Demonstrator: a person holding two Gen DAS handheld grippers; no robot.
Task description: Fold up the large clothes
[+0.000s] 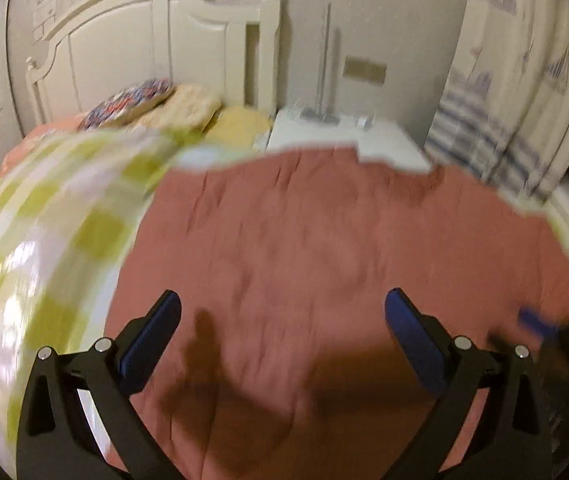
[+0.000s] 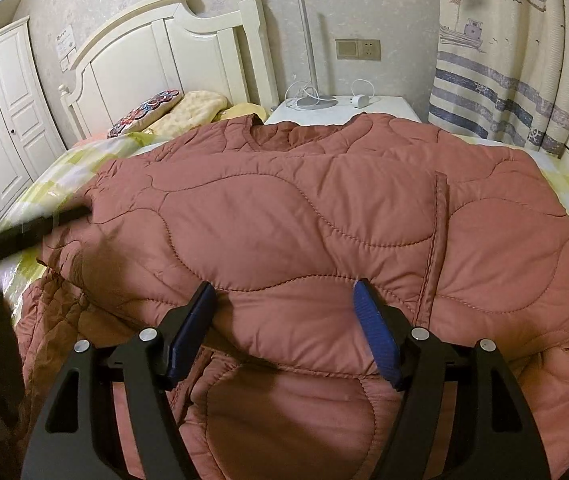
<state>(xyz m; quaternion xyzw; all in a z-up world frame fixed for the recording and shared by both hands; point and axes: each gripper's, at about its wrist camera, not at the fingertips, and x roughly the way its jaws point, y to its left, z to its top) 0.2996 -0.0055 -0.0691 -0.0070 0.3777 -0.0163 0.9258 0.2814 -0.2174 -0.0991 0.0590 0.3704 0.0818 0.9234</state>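
A large rust-pink quilted jacket lies spread on the bed, collar toward the headboard, its lower part bunched toward me. It fills the blurred left wrist view too. My right gripper is open, its blue pads straddling a fold of the jacket just above the fabric, gripping nothing. My left gripper is open and empty over the jacket's left part. Its dark blurred body shows in the right wrist view at the jacket's left edge. The right gripper shows blurred at the right of the left wrist view.
The bed has a yellow-green checked sheet and pillows by a white headboard. A white nightstand with a lamp and charger stands right of it. A curtain hangs at right, a wardrobe at left.
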